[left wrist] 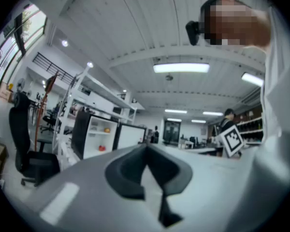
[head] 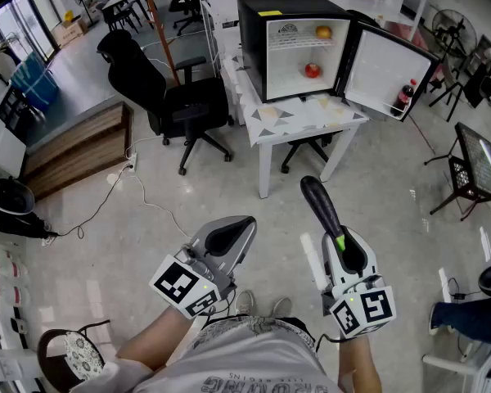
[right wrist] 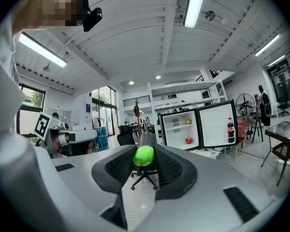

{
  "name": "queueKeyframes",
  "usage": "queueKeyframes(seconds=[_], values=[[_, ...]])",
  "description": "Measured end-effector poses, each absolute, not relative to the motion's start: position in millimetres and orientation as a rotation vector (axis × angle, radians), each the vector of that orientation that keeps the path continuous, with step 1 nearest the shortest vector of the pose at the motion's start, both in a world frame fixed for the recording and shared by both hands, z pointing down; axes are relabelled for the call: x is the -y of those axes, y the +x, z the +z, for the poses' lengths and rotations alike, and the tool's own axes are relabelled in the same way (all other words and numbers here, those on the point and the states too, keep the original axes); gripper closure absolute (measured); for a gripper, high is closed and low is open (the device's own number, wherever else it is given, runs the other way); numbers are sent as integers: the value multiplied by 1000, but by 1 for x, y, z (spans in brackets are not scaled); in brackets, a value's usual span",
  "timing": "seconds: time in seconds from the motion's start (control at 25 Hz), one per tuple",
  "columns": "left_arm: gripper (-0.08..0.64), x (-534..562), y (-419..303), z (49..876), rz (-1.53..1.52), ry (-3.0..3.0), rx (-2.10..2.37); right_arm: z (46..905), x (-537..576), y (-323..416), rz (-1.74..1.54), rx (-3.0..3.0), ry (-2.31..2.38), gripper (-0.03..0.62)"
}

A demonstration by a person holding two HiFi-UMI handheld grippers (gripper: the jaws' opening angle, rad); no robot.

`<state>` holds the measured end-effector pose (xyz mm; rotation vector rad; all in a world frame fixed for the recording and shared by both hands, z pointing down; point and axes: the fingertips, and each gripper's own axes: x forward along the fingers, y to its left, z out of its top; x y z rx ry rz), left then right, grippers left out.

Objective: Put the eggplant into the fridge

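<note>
Half of the work, as I judge it, is done. The right gripper point(head: 346, 250) is holding the eggplant point(head: 321, 205): its jaws are pressing on the green stem end from both sides, and the dark body is sticking out forward past the tips. The left gripper point(head: 231, 234) is carrying nothing — its jaws are standing together with no thing between them.

The fridge point(head: 254, 47) is standing on a white table point(head: 299, 121), well apart from the person, with open floor lying between. Its door point(head: 385, 72) is hanging open, so I think nobody is needing to open it first. Inside, an orange fruit point(head: 323, 32) is lying on the upper shelf and a red fruit point(head: 313, 70) on the bottom; a bottle point(head: 404, 97) is standing in the door.

What is remaining, in my judgement, is the longer part — walking to the table, bringing the eggplant into the compartment where free room is showing beside the fruits, letting it go, and perhaps shutting the door. As the eggplant is long, it is probably needing to go in tip first.
</note>
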<state>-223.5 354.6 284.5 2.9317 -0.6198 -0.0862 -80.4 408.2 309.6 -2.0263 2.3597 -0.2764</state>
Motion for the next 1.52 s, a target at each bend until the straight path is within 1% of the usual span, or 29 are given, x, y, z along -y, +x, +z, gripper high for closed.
queueKeyframes(seconds=[0.52,1.0,1.52], values=[[554,-360,-203,285,-78,2935,635,305,-409,-62,-255,-2346,-2006,474],[554,-378,-146,297,-89,2917,715,314,-422,3,-256,-2379,-1953,479],[554,-343,-111,314,-74,2906,761,335,-387,42,-284,-2401,-1934,480]])
